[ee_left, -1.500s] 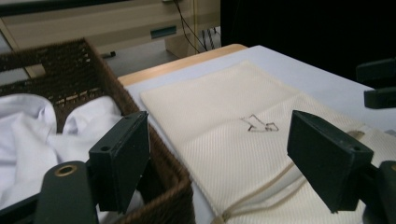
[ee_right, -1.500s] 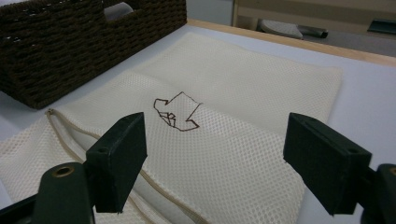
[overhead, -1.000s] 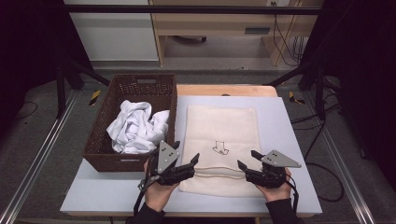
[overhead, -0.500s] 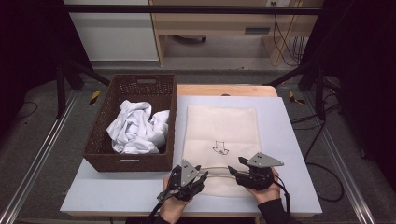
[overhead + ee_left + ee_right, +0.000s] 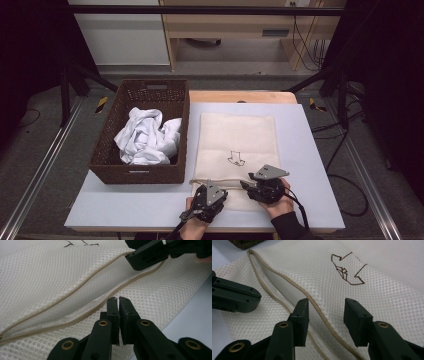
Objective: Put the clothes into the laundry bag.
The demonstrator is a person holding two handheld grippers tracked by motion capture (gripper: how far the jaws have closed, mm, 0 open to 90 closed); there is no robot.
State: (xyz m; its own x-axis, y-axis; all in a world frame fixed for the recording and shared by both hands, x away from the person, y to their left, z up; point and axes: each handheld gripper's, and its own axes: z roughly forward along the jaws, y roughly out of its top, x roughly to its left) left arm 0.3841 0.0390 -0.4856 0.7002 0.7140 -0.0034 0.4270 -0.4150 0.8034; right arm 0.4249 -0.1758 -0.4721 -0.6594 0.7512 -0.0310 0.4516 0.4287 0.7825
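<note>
Both hands come in low from the near edge of the table (image 5: 320,150), each wrapped round a gripper set down on the near end of the mesh bag (image 5: 235,140), which lies flat on the table just right of the wicker basket (image 5: 107,165). The left gripper (image 5: 118,301) has its jaws pressed together right at the lower edge of the bag's open zipper (image 5: 75,307); whether they pinch the tape cannot be told. The right gripper (image 5: 324,312) points toward the left one, jaws spread, straddling the upper zipper edge. A small brown arrow-like drawing (image 5: 348,268) marks the bag; no readable writing. White cloth (image 5: 145,137) lies crumpled in the basket.
</note>
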